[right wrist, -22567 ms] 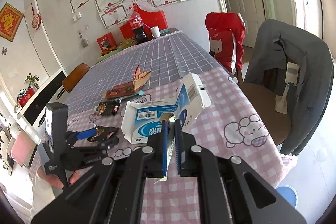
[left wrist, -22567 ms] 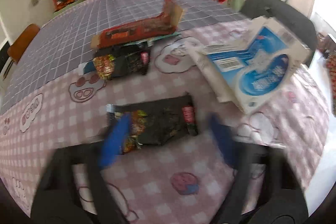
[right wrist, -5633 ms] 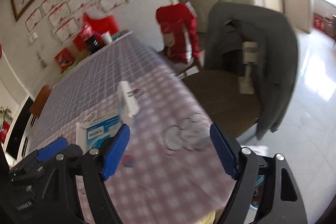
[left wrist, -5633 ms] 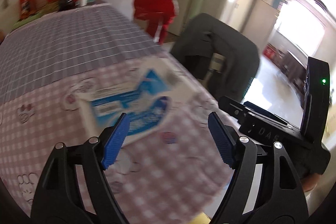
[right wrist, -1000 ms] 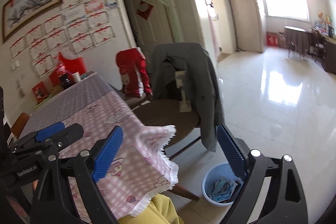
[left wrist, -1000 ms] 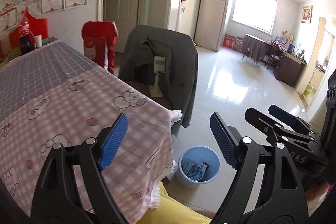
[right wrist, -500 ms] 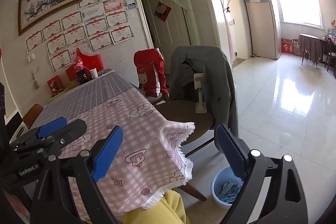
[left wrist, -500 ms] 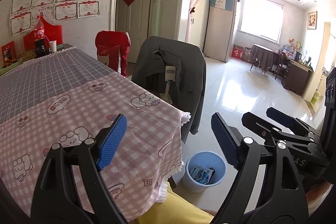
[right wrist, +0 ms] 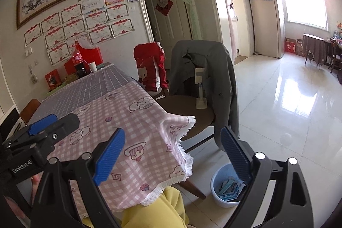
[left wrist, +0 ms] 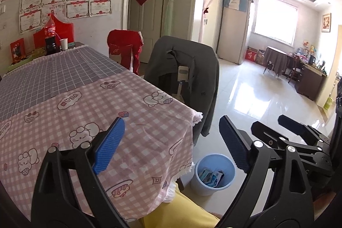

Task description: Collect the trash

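The pale blue trash bin (left wrist: 201, 185) stands on the floor by the table's corner, with packets and wrappers (left wrist: 210, 175) inside it. The right wrist view shows the same bin (right wrist: 218, 196) low behind the right finger. My left gripper (left wrist: 171, 120) hovers over the table's near corner, its jaws opening, with nothing between them. My right gripper (right wrist: 172, 130) is wide open and empty, over the table edge and the chair. Each gripper shows in the other's view: the right gripper (left wrist: 271, 124) and the left gripper (right wrist: 57, 120).
The table wears a pink checked cloth (left wrist: 64, 104) and a grey grid cloth further back. A chair draped with a grey jacket (left wrist: 188, 69) and a red-covered chair (left wrist: 126, 50) stand alongside. A cola bottle (left wrist: 50, 35) and cup sit at the far end. A yellow-clad leg (left wrist: 181, 211) is below.
Both views have swung towards the table, which now fills more of the left side. The left jaws stand a little wider. The bin keeps its place.
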